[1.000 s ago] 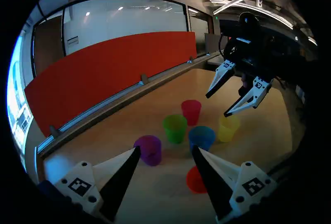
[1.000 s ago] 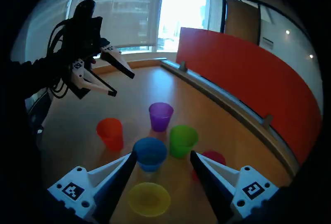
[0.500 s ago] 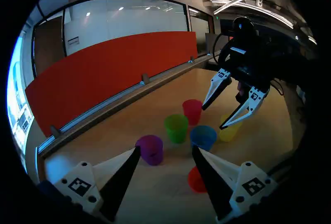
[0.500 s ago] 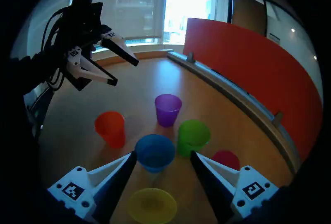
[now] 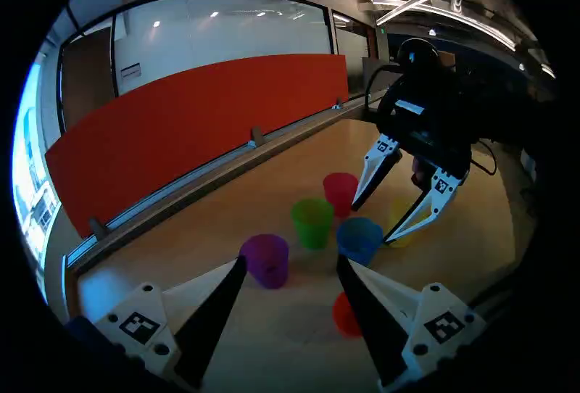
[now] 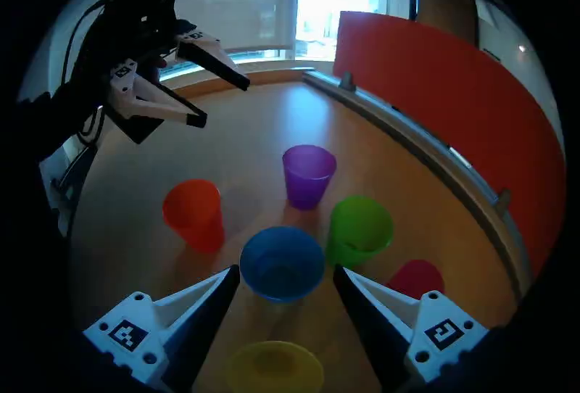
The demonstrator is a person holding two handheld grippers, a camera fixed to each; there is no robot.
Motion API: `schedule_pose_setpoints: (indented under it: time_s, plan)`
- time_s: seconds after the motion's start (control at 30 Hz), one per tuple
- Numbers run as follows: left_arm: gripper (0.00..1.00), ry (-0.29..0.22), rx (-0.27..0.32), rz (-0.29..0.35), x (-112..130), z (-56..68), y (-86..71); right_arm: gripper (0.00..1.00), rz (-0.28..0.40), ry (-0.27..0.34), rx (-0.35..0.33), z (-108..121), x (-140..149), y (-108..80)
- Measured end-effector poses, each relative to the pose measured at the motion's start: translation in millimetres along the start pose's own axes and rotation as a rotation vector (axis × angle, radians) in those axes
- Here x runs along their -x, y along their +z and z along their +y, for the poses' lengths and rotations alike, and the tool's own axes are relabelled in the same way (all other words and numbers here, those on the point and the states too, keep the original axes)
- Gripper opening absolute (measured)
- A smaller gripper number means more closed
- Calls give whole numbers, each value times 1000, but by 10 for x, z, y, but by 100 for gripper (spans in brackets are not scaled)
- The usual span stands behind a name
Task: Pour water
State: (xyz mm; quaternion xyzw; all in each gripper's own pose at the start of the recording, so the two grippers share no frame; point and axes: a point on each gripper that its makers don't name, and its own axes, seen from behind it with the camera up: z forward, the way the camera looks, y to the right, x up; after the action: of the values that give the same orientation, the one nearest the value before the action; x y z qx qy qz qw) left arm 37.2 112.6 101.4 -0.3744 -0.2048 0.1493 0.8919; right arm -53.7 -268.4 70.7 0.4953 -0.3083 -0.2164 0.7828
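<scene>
**Plastic cups: light, smooth, quick to tip**

Wood tabletop (image 6: 239, 125) spreads under everything, with a long red partition (image 5: 196, 117) along its far edge. Both my claws hang over it with fingers spread and nothing between them. My right gripper (image 6: 285, 270) is low, just short of the blue cup (image 6: 282, 264). My left gripper (image 5: 290, 259) sits farther back, pointed at the cluster.

Six small cups stand upright and close together. The blue cup is in the middle, with a purple cup (image 6: 308, 175), green cup (image 6: 359, 230), orange cup (image 6: 193, 213), crimson cup (image 6: 415, 278) and yellow cup (image 6: 275, 367) around it.

I judge them thin, stiff and light, with slick walls, so a nudge could topple a neighbour. I would pinch the blue one across its wall below the rim, gently, since a hard squeeze may bow it. Whether any holds water I cannot tell.

The right gripper view looks down into the blue cup's mouth. The left gripper view gives the side profile, with my right fingertips to either side of its rim.
</scene>
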Motion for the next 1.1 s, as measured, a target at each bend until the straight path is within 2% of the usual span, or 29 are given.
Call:
schedule_pose_setpoints:
  time_s: [0.67,0.87,1.1]
  plan:
    - [92,4,-4,1,24,-15,-13,100,-63,-12,-2,-13,54,270]
    - [92,1,-4,0,45,-18,-16,100,-60,-10,7,-4,50,297]
    - [92,2,-6,0,50,-17,-26,95,-49,14,6,-8,49,304]
